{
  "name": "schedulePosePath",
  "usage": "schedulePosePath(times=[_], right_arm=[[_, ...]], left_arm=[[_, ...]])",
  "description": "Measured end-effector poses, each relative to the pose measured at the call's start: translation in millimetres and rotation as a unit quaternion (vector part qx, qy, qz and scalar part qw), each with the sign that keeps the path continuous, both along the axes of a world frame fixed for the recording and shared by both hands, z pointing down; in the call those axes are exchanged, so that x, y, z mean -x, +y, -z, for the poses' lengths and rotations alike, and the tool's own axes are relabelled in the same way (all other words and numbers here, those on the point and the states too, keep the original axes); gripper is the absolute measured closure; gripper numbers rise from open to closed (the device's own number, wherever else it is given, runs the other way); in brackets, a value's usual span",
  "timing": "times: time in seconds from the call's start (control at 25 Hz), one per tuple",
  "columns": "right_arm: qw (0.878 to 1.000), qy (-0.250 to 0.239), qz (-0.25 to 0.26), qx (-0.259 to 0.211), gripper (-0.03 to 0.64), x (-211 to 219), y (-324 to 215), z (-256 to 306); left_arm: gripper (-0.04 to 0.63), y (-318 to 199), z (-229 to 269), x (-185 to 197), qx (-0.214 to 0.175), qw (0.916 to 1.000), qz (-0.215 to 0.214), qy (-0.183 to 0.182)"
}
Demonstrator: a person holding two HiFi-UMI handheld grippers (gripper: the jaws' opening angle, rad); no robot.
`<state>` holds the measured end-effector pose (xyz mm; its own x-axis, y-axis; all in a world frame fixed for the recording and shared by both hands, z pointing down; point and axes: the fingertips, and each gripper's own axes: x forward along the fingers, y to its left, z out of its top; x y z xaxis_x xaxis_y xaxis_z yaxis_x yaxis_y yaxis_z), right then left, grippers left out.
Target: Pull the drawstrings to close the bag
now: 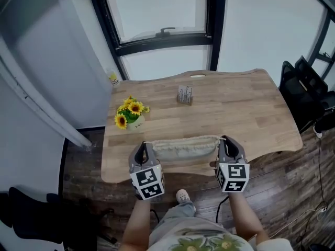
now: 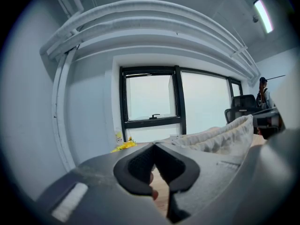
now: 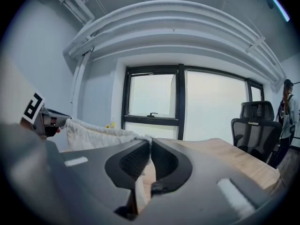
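Two claws in head view: left claw [image 1: 144,146] and right claw [image 1: 224,140] each pinch one end of cream gathered-cloth bag [image 1: 186,146], stretched between them over near edge of wood-plank worktop [image 1: 251,114]; sunflowers [image 1: 131,111] behind.
Left gripper view: jaws pressed together, crumpled bag at right.
Right gripper view: jaws closed on pale cloth; curved white ceiling ducts [image 3: 173,27], outside head view.

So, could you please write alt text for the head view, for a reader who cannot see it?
Seen from above, the left gripper and right gripper each clamp one end of a cream drawstring bag, stretched between them over the near edge of a wooden table. A small pot of sunflowers stands further back.
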<state>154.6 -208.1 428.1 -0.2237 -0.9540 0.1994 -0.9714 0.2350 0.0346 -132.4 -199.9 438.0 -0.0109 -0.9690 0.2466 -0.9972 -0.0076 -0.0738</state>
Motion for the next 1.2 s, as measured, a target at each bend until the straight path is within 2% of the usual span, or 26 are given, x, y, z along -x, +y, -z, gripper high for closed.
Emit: schedulePosePath(times=[0.32,0.64,0.8,1.2], right_arm=[[1.000,-0.027,-0.012,-0.007,0.607,0,18,14],[0.998,-0.055,-0.024,-0.013,0.607,-2,33,22],[0.996,-0.077,-0.038,-0.016,0.607,-5,40,22],[0.994,-0.085,-0.061,-0.014,0.607,-11,54,21]], left_arm=[[0.592,16,19,5,-0.021,0.9996,0.018,0.003],[0.592,28,26,7,-0.029,0.9967,0.003,0.075],[0.592,33,26,10,-0.028,0.9970,0.003,0.072],[0.592,44,28,17,-0.030,0.9973,0.010,0.066]])
